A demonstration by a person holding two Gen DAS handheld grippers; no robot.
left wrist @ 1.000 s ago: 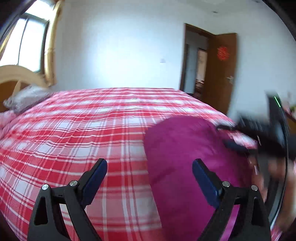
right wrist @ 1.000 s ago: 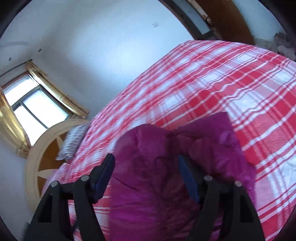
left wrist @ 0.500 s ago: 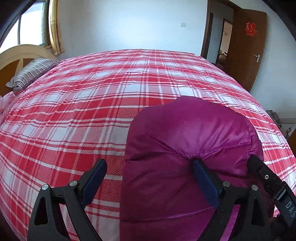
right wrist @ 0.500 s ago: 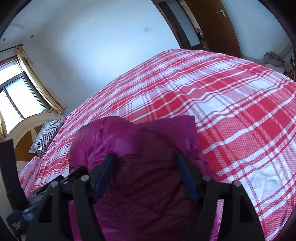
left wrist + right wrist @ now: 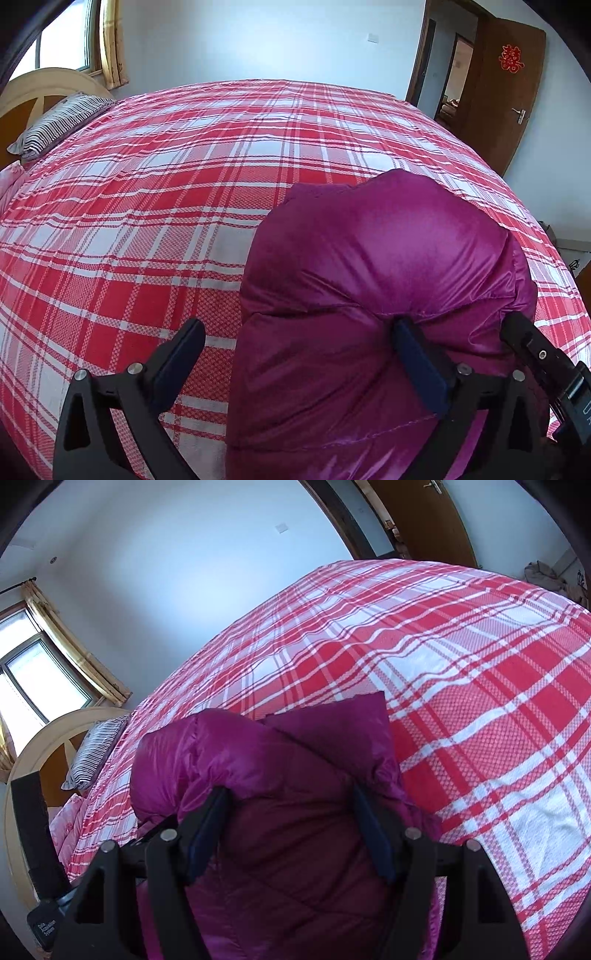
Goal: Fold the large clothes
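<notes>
Nearest us, our left gripper (image 5: pixel 295 363) has its jaws spread wide: one finger hangs over the bedspread (image 5: pixel 155 206), the other presses into the jacket (image 5: pixel 369 295), and nothing is pinched between them. Our right gripper (image 5: pixel 291 830) also has its jaws spread, both fingers sunk into the padding with a thick wad of the jacket (image 5: pixel 280 812) between them; we cannot tell whether they grip it or merely rest against it. The jacket is a puffy magenta one, bunched into a rounded heap on the near part of the bed, its darker quilted lining showing between our right fingers and a flat flap lying on the bedspread just beyond the heap. In the left wrist view the body of the right gripper (image 5: pixel 546 373) shows at the jacket's right edge, touching it. The red and white plaid bedspread runs on past the jacket across the whole bed. Farther off, a striped pillow (image 5: pixel 59 123) lies at the headboard (image 5: pixel 37 85). Beyond that we see a window (image 5: pixel 33 686) with yellow curtains, a pale wall and an open brown door (image 5: pixel 506 92) bearing a red ornament.
</notes>
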